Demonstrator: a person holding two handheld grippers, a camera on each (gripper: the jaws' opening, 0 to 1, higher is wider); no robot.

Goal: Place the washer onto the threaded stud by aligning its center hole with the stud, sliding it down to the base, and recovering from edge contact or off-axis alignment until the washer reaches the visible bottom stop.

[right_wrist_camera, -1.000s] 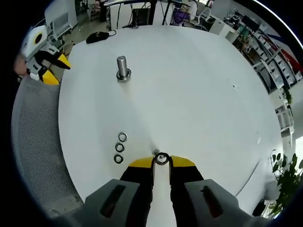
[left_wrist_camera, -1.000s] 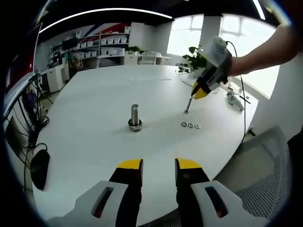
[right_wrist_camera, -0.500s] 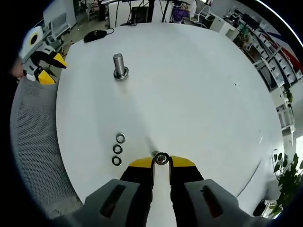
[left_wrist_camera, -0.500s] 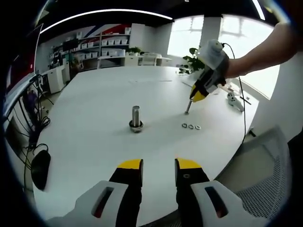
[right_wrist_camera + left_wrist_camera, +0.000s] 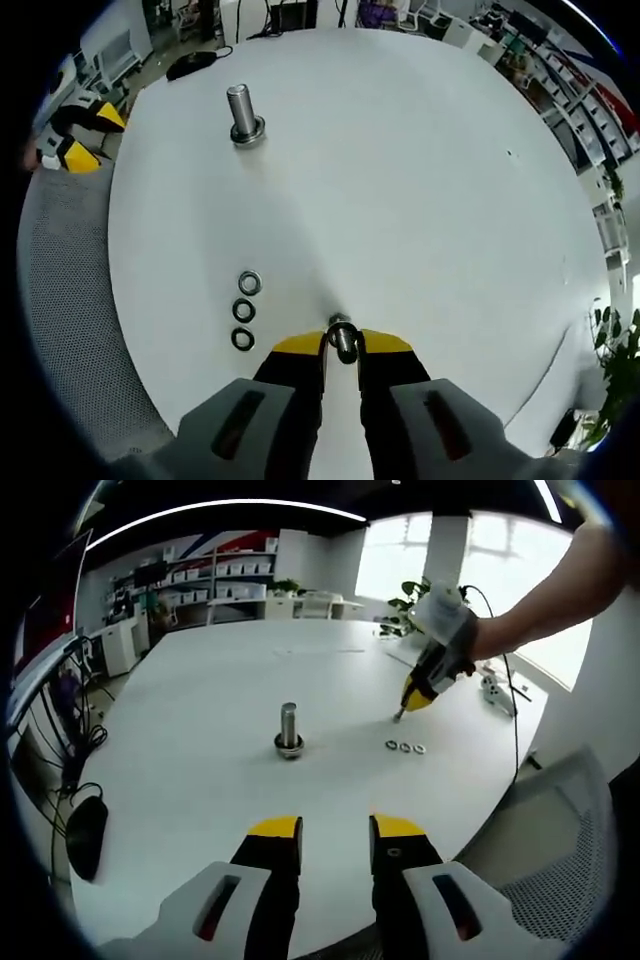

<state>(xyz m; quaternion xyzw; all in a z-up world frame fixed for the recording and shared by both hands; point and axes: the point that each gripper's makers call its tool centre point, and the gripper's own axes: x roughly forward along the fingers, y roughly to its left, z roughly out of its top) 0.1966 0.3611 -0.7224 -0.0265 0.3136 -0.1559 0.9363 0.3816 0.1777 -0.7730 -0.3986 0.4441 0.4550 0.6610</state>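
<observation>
A thick upright threaded stud [image 5: 289, 730] stands on a wider base near the middle of the white table [image 5: 190, 670]; in the right gripper view this stud [image 5: 240, 112] is far ahead. Three small washers [image 5: 404, 747] lie flat in a row to its right, and the same washers [image 5: 243, 311] sit just left of my right jaws. My right gripper [image 5: 342, 342] is shut on a slim metal pin [image 5: 343, 335]. A hand holds that gripper [image 5: 412, 702] slanted down, with the pin's tip [image 5: 398, 716] on the table. My left gripper [image 5: 335, 830] is open, holding nothing.
A black mouse [image 5: 85, 835] with its cable lies at the table's left edge. A grey mesh chair [image 5: 560, 830] stands off the near right edge. Small white parts [image 5: 495, 690] lie at the far right. Shelves and plants stand behind the table.
The right gripper has tipped and dropped slightly toward the table, and the pin's tip has stayed at the same spot. The left gripper has barely moved. Stud and washers have not moved.
</observation>
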